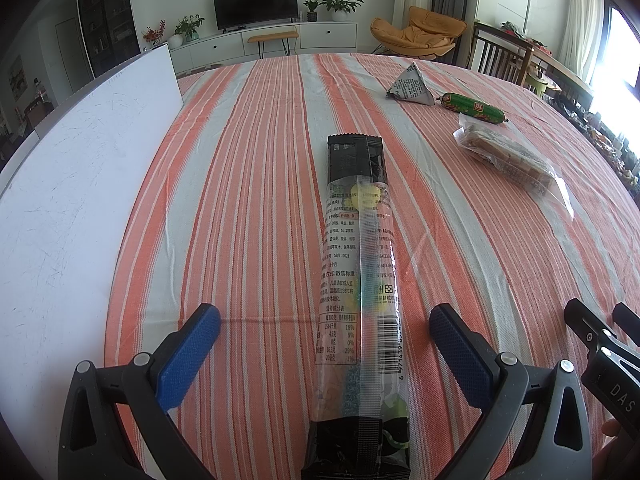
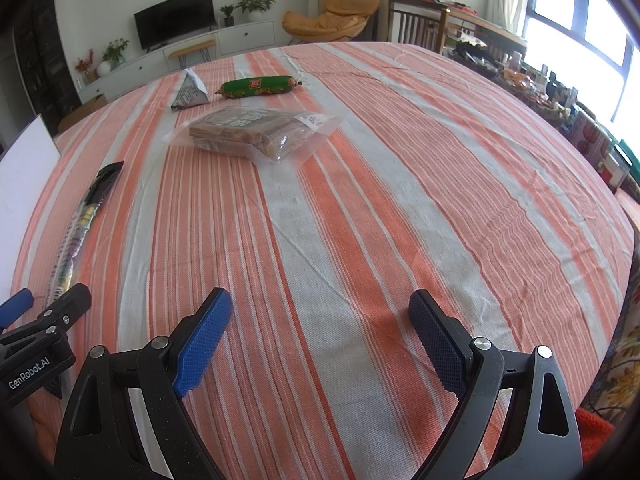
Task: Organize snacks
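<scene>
Left tongs (image 1: 325, 322) spread wide, straddling long candy packet (image 1: 357, 280), not touching; right tongs (image 2: 320, 312) released over striped cloth (image 2: 400, 200).

- "GenRobot.AI" in white on the black body of the left gripper (image 2: 28, 374), at eight o'clock in the right wrist view.
- "DAS" on the right gripper (image 1: 618, 394), at four o'clock in the left wrist view.
- "SB/T 10021", a barcode and Chinese print on the long candy packet (image 1: 358, 280).
</scene>
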Action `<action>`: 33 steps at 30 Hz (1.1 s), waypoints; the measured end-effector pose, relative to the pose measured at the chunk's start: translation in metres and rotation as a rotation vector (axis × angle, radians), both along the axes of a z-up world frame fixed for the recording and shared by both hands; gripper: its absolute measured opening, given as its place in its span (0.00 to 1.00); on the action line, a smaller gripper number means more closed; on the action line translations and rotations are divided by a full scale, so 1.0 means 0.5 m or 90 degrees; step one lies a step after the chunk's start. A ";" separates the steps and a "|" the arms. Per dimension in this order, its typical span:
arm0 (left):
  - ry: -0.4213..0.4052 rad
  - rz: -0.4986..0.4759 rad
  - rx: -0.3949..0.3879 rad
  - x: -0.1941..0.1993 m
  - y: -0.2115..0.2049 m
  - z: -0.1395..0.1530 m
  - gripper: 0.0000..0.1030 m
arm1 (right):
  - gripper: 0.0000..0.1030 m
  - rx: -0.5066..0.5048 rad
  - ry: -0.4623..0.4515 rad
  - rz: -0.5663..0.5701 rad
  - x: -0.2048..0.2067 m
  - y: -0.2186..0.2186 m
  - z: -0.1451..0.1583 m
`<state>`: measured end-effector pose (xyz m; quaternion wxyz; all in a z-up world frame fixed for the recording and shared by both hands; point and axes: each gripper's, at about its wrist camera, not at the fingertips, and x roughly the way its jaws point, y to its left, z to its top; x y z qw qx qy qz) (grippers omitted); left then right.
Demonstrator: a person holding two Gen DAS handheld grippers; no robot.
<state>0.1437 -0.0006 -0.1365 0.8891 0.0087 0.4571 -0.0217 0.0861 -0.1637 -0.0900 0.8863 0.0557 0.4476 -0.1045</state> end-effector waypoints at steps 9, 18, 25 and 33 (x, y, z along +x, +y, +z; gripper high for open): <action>0.000 0.000 0.000 0.000 0.000 0.000 1.00 | 0.90 0.000 0.000 0.000 0.000 0.000 0.000; 0.000 0.000 0.000 0.000 0.000 0.000 1.00 | 0.90 0.000 0.000 0.000 0.000 0.000 0.000; 0.000 -0.014 0.001 0.001 0.000 0.001 1.00 | 0.90 0.000 0.000 0.000 0.000 0.000 0.000; 0.000 -0.015 0.001 0.000 0.000 0.001 1.00 | 0.90 0.000 0.000 0.000 0.000 0.000 0.000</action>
